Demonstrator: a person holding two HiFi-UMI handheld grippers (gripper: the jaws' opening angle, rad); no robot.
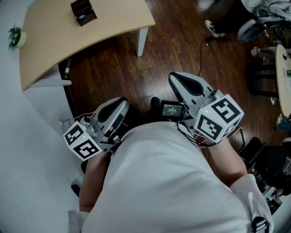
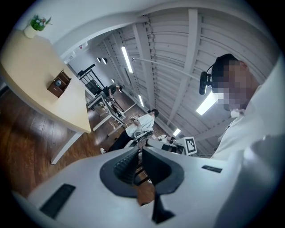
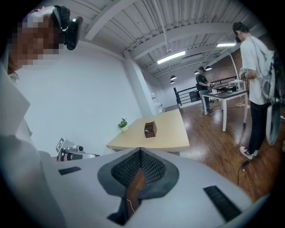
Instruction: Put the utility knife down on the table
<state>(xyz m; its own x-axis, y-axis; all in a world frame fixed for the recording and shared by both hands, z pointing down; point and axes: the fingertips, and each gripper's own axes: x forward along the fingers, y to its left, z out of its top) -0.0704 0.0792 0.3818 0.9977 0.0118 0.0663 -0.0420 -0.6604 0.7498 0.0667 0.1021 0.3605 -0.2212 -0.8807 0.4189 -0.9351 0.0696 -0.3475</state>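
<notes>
No utility knife shows in any view. My left gripper (image 1: 122, 103) is held close to my body over the dark wood floor. Its jaws (image 2: 138, 151) stand a narrow slit apart with nothing between them. My right gripper (image 1: 175, 77) is beside it, shut and empty, its pads meeting at the tip (image 3: 140, 150). The light wooden table (image 1: 91, 41) lies ahead, well apart from both grippers. A small brown box (image 1: 83, 11) stands on it, also seen as the box (image 3: 150, 128) in the right gripper view.
A potted plant (image 1: 15, 36) sits at the table's left corner by the white wall. A small screen device (image 1: 172, 109) hangs at my chest. Chairs and a second table (image 1: 284, 77) crowd the right. People (image 3: 254, 71) stand in the background.
</notes>
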